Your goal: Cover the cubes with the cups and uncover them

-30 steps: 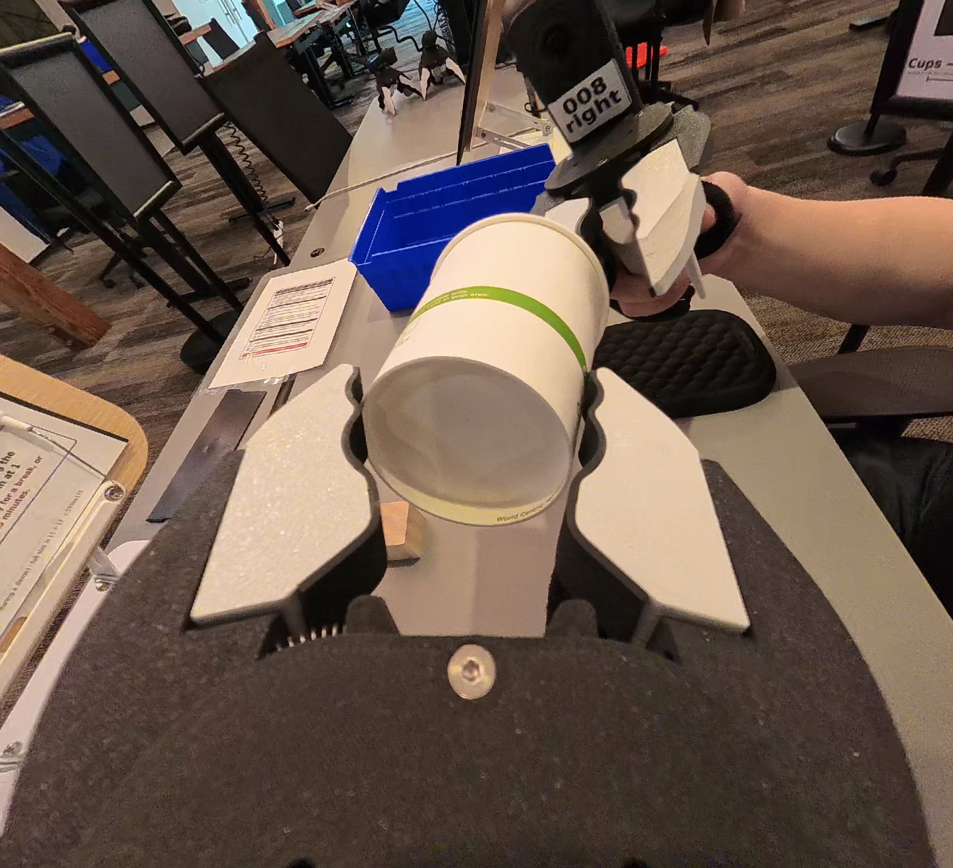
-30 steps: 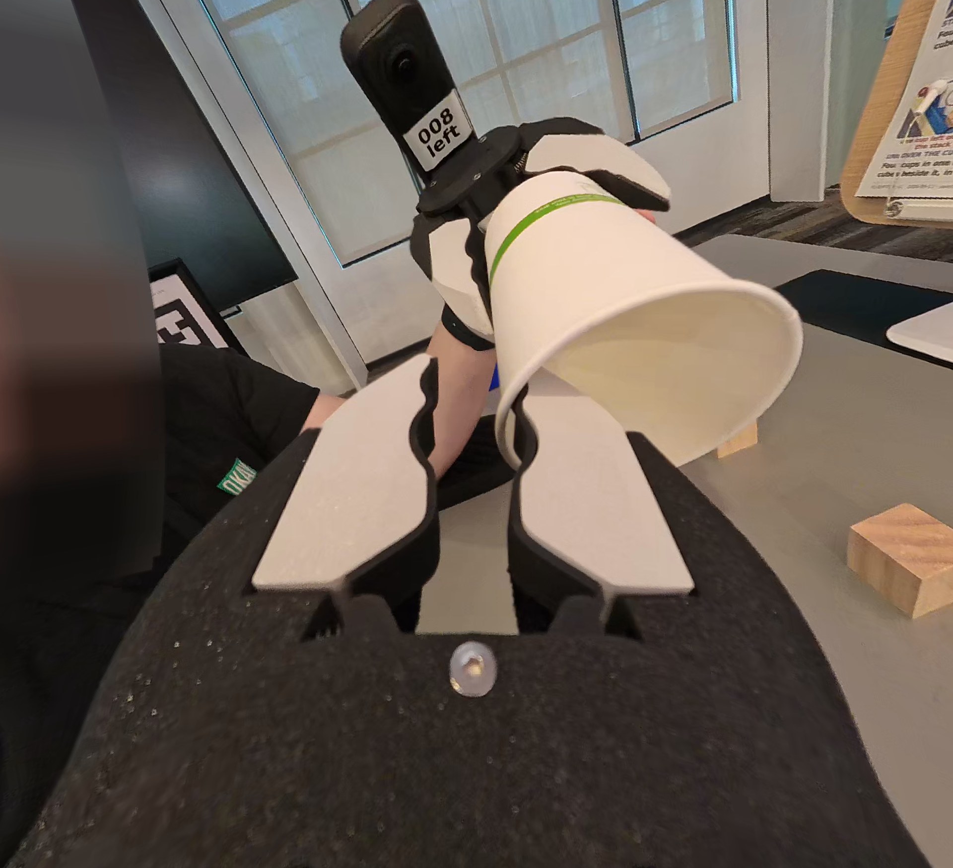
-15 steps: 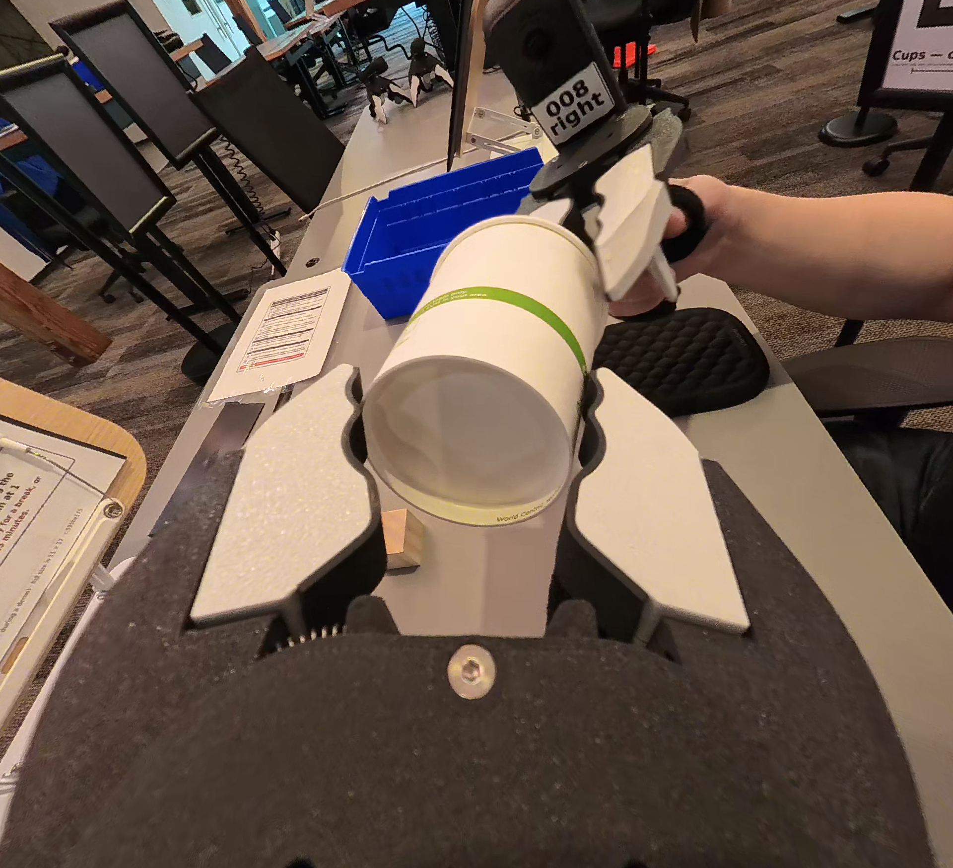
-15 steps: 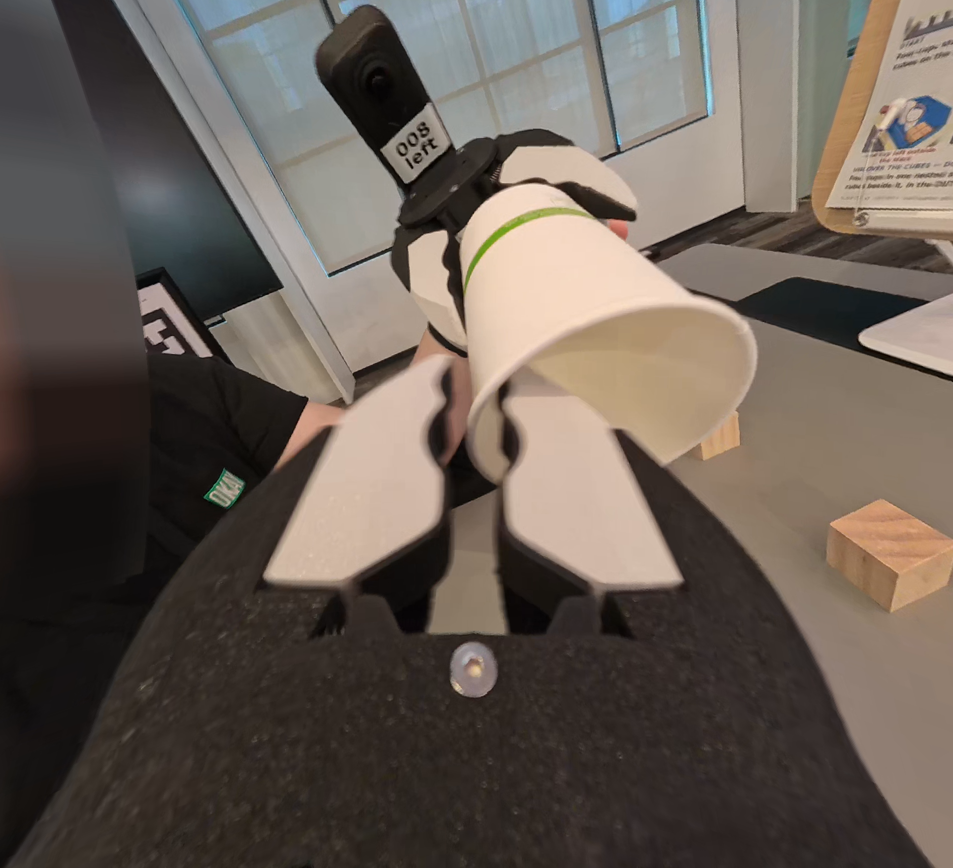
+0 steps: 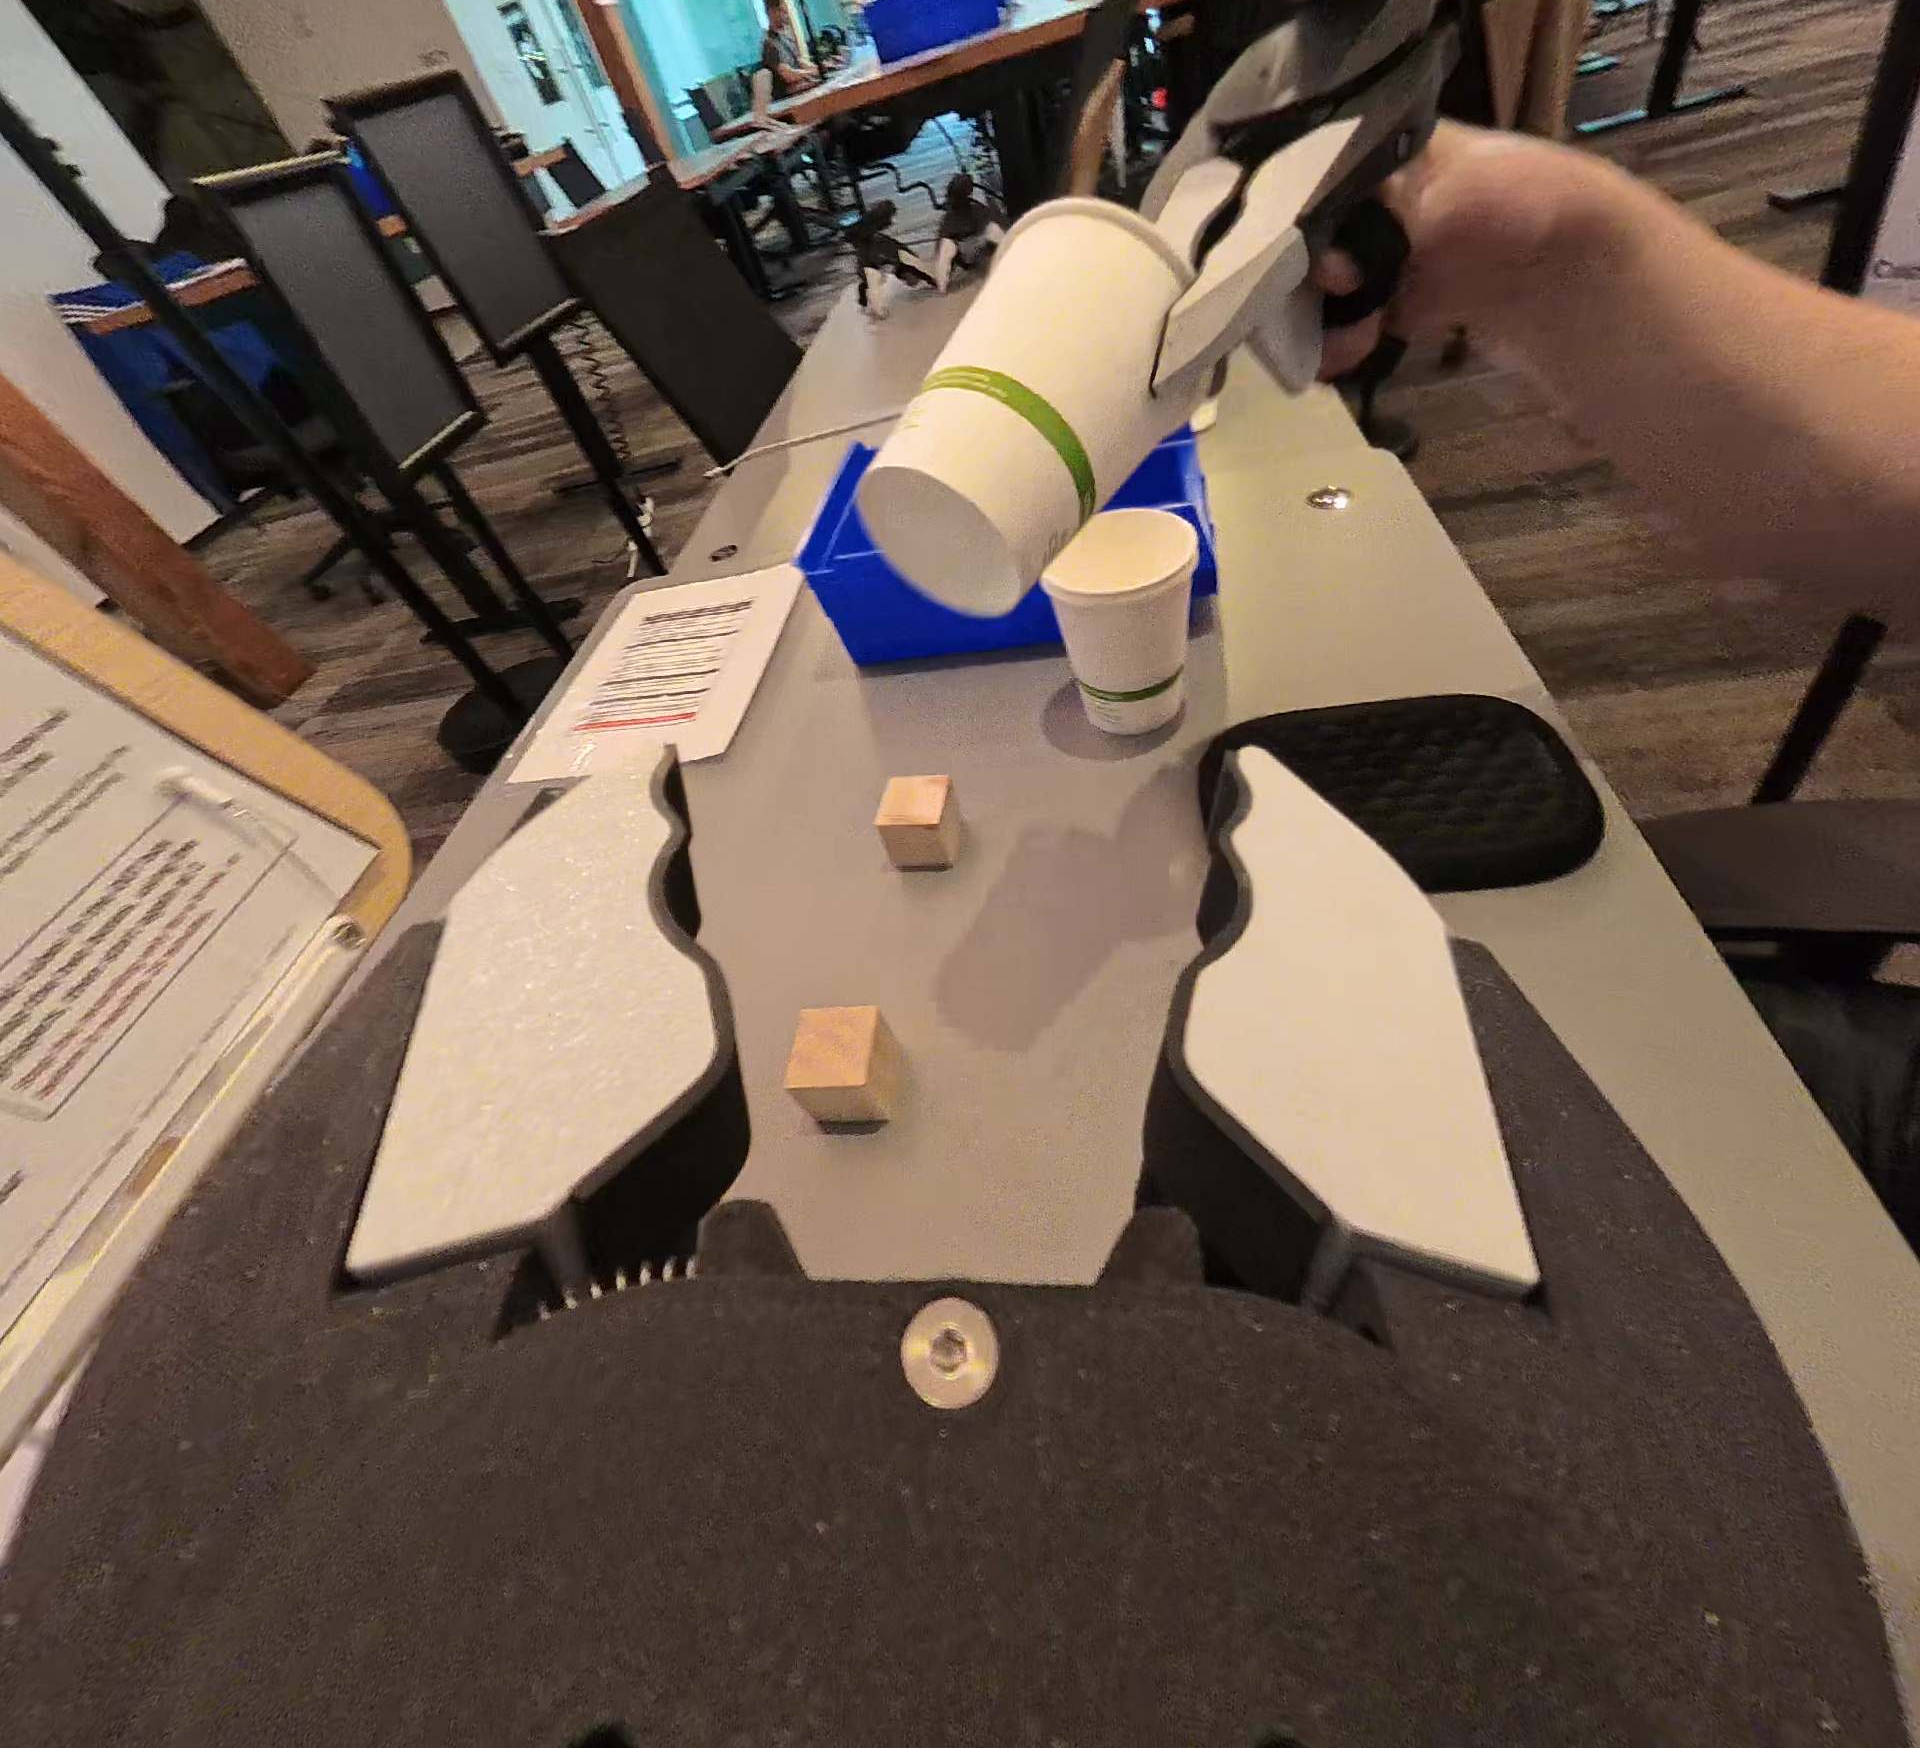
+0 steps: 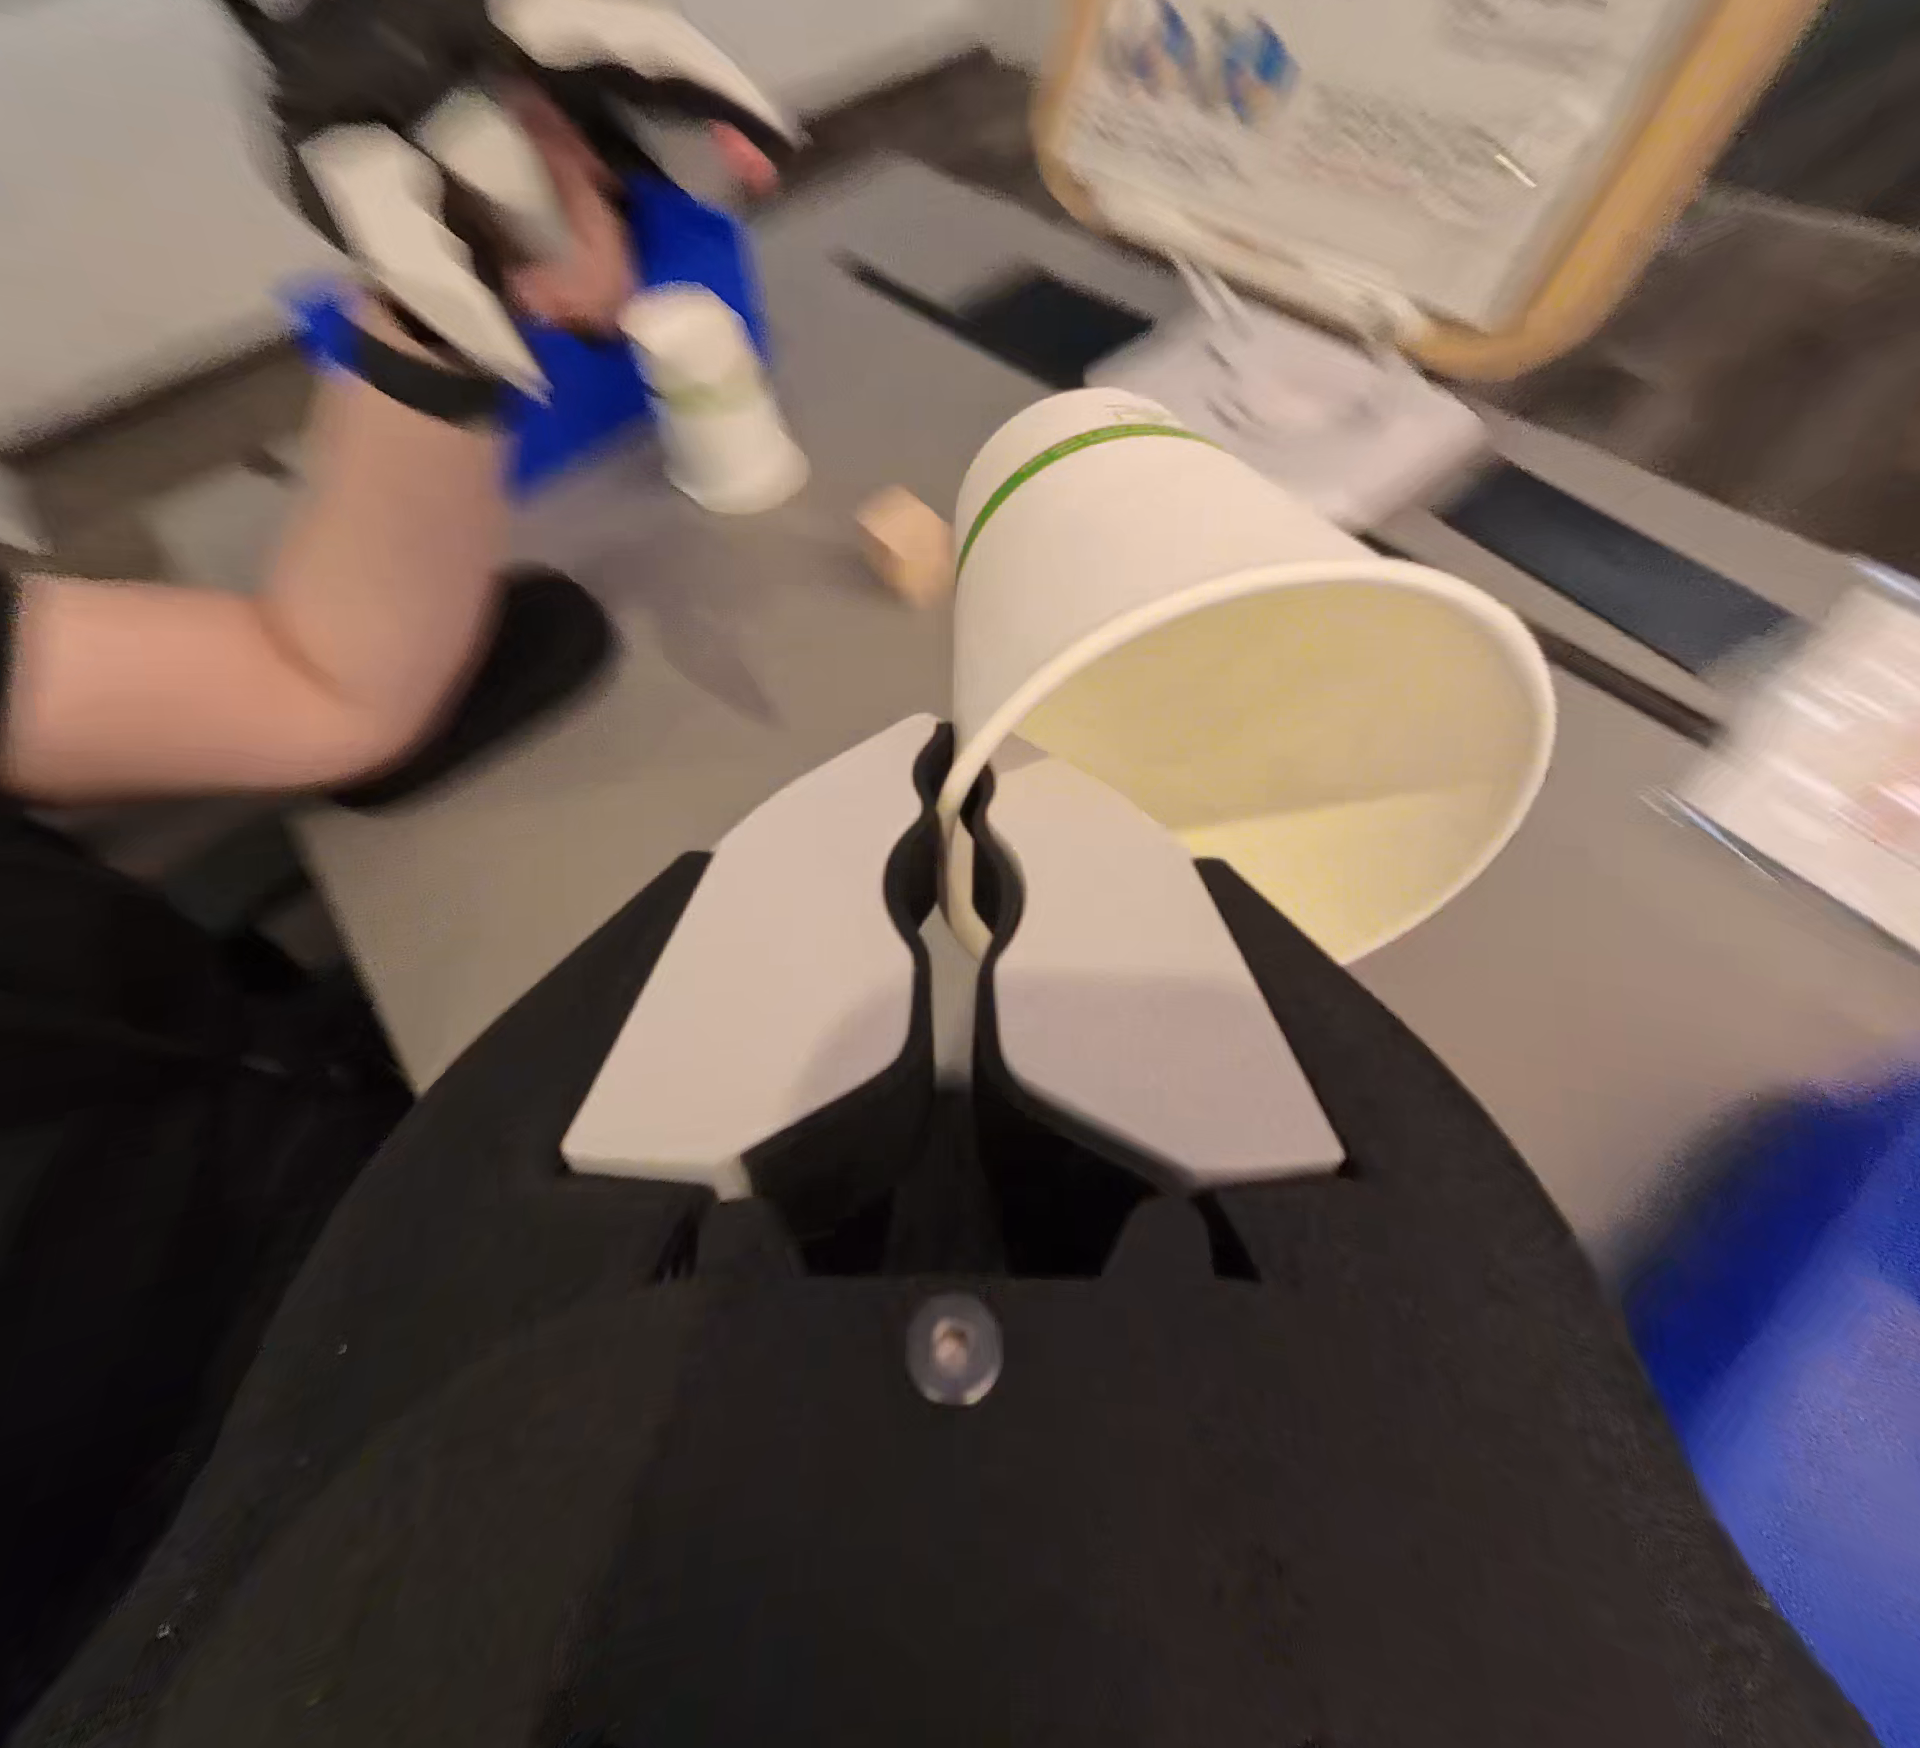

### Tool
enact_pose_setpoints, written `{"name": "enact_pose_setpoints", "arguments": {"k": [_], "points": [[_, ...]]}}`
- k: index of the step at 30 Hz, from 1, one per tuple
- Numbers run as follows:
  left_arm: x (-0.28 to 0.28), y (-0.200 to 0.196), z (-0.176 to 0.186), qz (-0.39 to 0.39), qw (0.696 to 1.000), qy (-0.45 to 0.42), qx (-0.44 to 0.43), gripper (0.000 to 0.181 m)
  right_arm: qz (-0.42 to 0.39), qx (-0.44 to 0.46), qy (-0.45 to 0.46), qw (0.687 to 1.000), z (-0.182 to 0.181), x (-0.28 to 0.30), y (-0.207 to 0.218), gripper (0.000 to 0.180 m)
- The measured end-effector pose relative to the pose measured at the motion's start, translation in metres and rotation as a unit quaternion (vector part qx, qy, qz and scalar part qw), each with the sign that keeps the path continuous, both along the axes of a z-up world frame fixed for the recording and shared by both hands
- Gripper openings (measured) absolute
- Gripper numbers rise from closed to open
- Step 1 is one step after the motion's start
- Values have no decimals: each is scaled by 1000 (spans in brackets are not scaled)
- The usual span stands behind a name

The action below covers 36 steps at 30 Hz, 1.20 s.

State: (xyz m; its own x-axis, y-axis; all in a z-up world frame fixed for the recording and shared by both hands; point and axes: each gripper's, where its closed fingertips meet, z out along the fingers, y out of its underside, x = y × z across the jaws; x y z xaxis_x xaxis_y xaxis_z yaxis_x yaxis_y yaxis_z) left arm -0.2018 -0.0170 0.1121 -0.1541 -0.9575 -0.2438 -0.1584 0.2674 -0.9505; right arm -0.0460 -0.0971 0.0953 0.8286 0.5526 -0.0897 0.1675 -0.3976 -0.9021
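Note:
My right gripper (image 6: 961, 753) is shut on the rim of a white paper cup with a green band (image 6: 1195, 659). It holds the cup tilted in the air, mouth toward the gripper. In the left wrist view this cup (image 5: 1018, 420) hangs above the blue bin, base toward me, held by the right gripper (image 5: 1184, 296). My left gripper (image 5: 951, 763) is open and empty, low over the grey table (image 5: 1039, 1179). Two wooden cubes (image 5: 914, 820) (image 5: 842, 1064) lie between its fingers. A second cup (image 5: 1127, 633) stands upright beyond them. The right wrist view is blurred.
A blue bin (image 5: 935, 618) sits behind the upright cup. A black pad (image 5: 1434, 784) lies to the right and a printed sheet (image 5: 665, 670) to the left. A wood-framed sign board (image 5: 156, 919) stands at the left edge. A person's forearm (image 5: 1662, 410) reaches in from the right.
My left gripper let go of the cup, opened wide and drew back. My right gripper closed on the cup's rim and carried it up and away. The cubes and second cup came into view.

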Motion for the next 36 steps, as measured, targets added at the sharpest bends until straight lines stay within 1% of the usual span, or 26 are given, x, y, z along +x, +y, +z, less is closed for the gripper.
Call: {"name": "enact_pose_setpoints", "arguments": {"k": [2,4,8,11,13,19,27,29,31,34,36], "points": [[-5,7,2,9,1000,-5,-6,92,-73,-77,-87,990,-5,51,-9,1],[-8,12,3,18,1000,-8,-9,92,-101,-145,-140,974,-7,80,-23,0],[-7,14,-3,23,1000,7,1,90,-111,-264,-239,928,-19,109,-47,1],[-4,11,-15,21,999,36,27,89,-110,-348,-289,885,-41,117,-59,0],[-1,10,-22,25,997,54,41,89,-101,-383,-311,864,-57,118,-61,0],[3,3,-26,9,997,66,25,84,-100,-434,-341,828,-91,120,-48,0],[-2,9,-27,19,997,70,28,84,-76,-482,-353,798,-124,115,-38,1],[-5,13,-30,27,996,80,33,84,-79,-486,-350,797,-130,115,-38,1],[-12,20,-41,44,991,111,54,87,-84,-481,-347,801,-132,115,-36,3],[-31,42,-63,101,974,177,98,90,-91,-458,-355,810,-127,116,-33,13],[-45,60,-75,143,961,216,98,90,-95,-443,-361,815,-120,116,-33,20]]}}
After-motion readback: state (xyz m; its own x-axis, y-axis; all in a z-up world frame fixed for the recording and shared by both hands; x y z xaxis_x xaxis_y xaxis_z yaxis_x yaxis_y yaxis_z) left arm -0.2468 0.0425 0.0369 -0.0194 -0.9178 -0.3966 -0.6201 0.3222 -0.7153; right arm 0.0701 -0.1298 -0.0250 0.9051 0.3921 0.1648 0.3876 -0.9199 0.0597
